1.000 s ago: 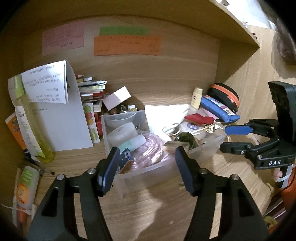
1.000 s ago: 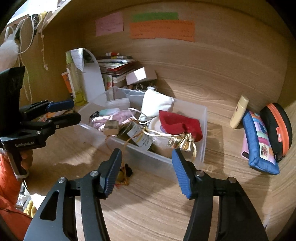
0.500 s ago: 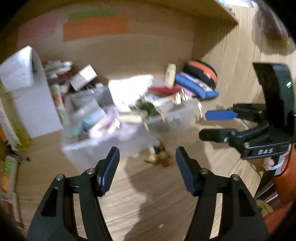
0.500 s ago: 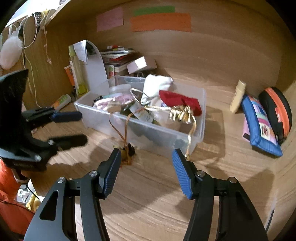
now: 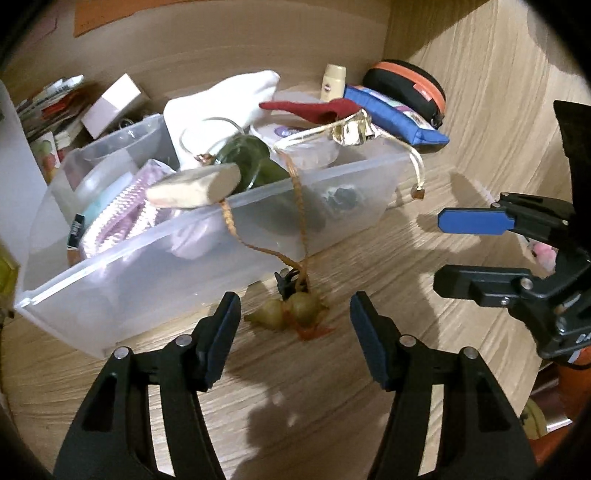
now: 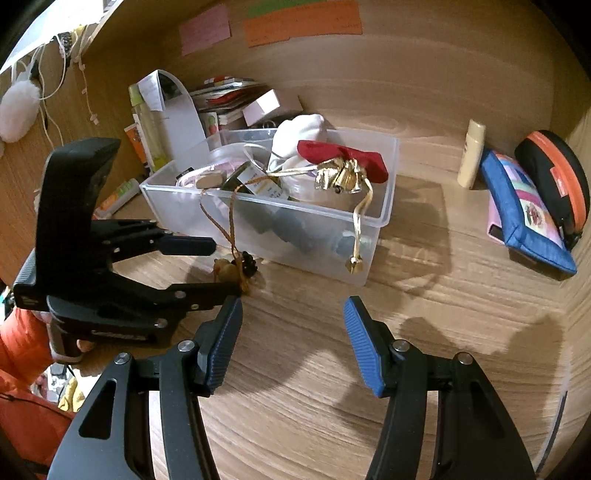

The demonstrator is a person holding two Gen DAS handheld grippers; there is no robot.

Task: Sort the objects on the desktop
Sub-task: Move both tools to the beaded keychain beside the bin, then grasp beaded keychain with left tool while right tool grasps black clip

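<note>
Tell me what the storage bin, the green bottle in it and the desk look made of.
Bin: plastic, frosted, contents show through.
Bottle: probably glass, glossy dark green, with what looks like a cork stopper.
Desk: wood-grain surface, matte; solid or laminate, cannot tell.

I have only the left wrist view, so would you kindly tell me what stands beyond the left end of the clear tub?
Observer: A tall yellow-green bottle stands upright there, beside the curled white sheet behind the clear tub.
Operator: Thank you. Does the green glass bottle in the tub carry a label?
Observer: Yes, the green glass bottle has a pale label around it; the print is too small to read.
Operator: What else hangs by the orange note on the back wall?
Observer: A green note sits just above the orange note, and a pink note is to its left.
</note>
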